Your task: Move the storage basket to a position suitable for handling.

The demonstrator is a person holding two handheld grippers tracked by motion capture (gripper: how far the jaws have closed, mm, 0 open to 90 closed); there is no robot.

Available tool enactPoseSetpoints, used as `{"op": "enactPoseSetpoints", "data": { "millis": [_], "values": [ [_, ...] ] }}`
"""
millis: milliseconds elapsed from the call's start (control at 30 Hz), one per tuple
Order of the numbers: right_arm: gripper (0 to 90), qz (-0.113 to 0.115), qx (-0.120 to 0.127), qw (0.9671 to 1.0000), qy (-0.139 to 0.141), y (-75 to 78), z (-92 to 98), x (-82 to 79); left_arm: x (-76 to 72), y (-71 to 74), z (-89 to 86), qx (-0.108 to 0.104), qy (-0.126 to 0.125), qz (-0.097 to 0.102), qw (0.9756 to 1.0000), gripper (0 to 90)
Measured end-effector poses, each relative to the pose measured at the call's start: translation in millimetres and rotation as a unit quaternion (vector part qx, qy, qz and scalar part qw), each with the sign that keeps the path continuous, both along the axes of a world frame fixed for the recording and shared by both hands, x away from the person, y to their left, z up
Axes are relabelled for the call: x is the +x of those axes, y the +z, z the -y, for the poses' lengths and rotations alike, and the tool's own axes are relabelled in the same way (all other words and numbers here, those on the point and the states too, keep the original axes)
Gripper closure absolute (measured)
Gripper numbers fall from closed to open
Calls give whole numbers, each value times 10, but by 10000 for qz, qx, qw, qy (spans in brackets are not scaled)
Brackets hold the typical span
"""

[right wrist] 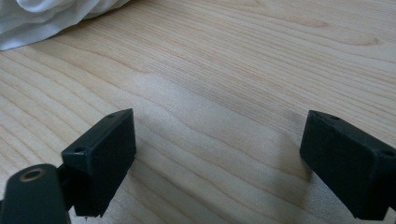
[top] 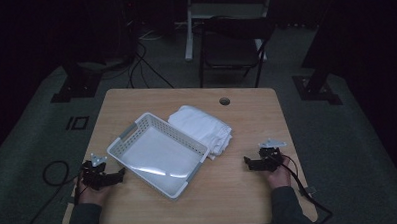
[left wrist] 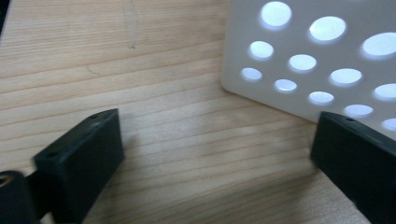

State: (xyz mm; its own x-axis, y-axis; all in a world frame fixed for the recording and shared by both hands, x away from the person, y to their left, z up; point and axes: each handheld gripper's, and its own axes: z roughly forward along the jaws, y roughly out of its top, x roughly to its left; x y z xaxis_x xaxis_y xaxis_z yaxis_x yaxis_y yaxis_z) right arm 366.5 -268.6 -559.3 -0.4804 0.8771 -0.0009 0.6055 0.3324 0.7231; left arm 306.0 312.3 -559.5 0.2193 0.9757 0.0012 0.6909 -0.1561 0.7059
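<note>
High view, layout: a white perforated plastic basket (top: 158,154) lies askew at the middle of the pale wooden surface (top: 249,200); a folded white cloth bundle (top: 203,128) lies at about 2 o'clock from the basket, touching or just beside its far long rim.
High view, basket contents: the tray floor looks bare and nothing of the cloth hangs into it.
High view, left gripper (top: 119,174): at about 8 o'clock from the basket, just beside its near-left corner, pointing toward it, carrying nothing.
High view, right gripper (top: 247,161): at about 4 o'clock from the cloth bundle, well apart from it, pointing toward the basket and cloth, carrying nothing.
Left gripper view, jaws: spread wide and released, only bare wood grain between them.
Left gripper view, basket: its holed white wall (left wrist: 322,56) sits at 1 o'clock, close ahead; whether the right-hand jaw touches the wall I cannot tell.
Right gripper view, jaws: likewise spread and released, nothing but wood between them.
Right gripper view, cloth: a soft white edge of the bundle (right wrist: 51,18) shows at 11 o'clock, near but not reached.
Progress, judged: the work at hand appears to be moving the cloth into the basket, and it reads as not yet begun; the cloth lies outside and ungrasped.
Left to do, judged: close on the cloth, lift it over the rim, set it in the tray, probably with the left gripper steadying the basket.
</note>
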Motion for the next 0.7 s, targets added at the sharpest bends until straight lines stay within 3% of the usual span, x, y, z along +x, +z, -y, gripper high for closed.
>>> {"op": "enactPoseSetpoints", "data": {
  "millis": [133,300,333,433,467,500,533,700],
  "values": [
    [106,-1,3,10000,-16,0,-2,-4,-21,10,-30,-19,19,46,10000,140],
    [128,7,5,10000,-51,1,-5,-6,-30,12,-37,-24,3,57,10000,148],
    [225,53,46,9999,-81,13,3,-22,-31,14,-34,-16,-24,43,10000,148],
    [283,40,108,9998,-185,27,-11,-35,-28,11,-28,-14,-49,63,10000,148],
    [295,6,284,9994,-195,40,-20,-39,-28,11,-28,-14,-49,63,10000,148],
    [295,6,284,9994,-195,40,-20,-39,-28,11,-27,-15,-51,63,10000,148],
    [295,-16,420,9989,-185,64,-57,-46,-28,11,-27,-17,-52,65,10000,147],
    [295,172,450,9988,-99,191,-263,-43,-27,8,-23,-23,-56,76,10000,147]
  ]
}}
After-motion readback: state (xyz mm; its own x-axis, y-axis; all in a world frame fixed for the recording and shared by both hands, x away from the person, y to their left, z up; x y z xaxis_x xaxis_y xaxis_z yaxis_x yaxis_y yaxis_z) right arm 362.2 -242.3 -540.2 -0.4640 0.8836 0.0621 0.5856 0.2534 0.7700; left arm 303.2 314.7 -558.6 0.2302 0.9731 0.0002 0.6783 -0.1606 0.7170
